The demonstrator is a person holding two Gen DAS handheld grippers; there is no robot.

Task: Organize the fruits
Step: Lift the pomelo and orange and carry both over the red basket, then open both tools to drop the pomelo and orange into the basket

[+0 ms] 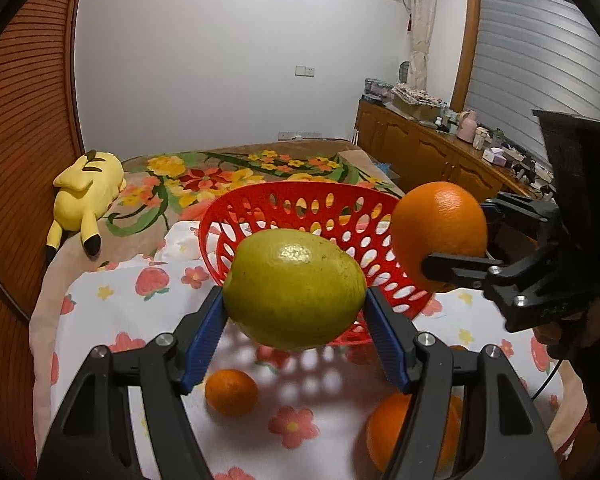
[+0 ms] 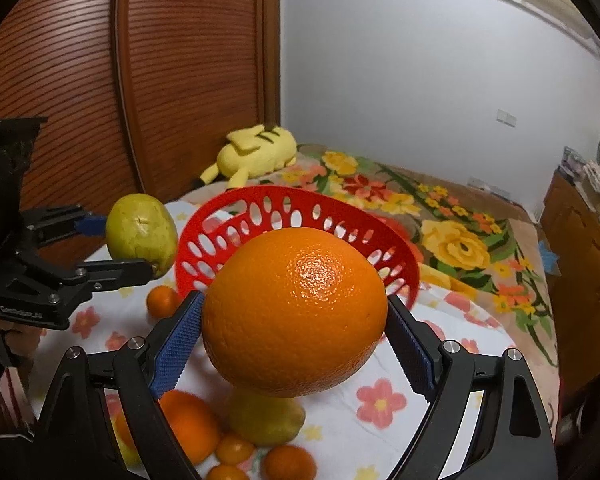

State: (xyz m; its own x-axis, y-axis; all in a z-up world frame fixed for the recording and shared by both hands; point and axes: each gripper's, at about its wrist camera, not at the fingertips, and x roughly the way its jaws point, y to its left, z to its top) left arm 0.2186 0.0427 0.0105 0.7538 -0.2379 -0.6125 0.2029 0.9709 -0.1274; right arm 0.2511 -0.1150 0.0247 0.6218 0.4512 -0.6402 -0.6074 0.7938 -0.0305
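My left gripper (image 1: 294, 300) is shut on a yellow-green lemon (image 1: 294, 288), held above the flowered cloth in front of a red perforated basket (image 1: 300, 204). My right gripper (image 2: 294, 320) is shut on a large orange (image 2: 294, 312), also held in the air near the basket (image 2: 284, 216). In the left wrist view the orange (image 1: 440, 228) and right gripper (image 1: 460, 256) are at the right of the basket. In the right wrist view the lemon (image 2: 140, 232) and left gripper (image 2: 112, 252) are at the left.
Loose fruit lies on the cloth: a small mandarin (image 1: 231, 392) and an orange (image 1: 392, 436) below my left gripper; an orange (image 2: 188, 424), a yellow fruit (image 2: 266, 420) and small mandarins (image 2: 288, 462) below my right. A yellow plush toy (image 1: 86, 196) lies on the bed. Wooden cabinets (image 1: 420, 152) stand right.
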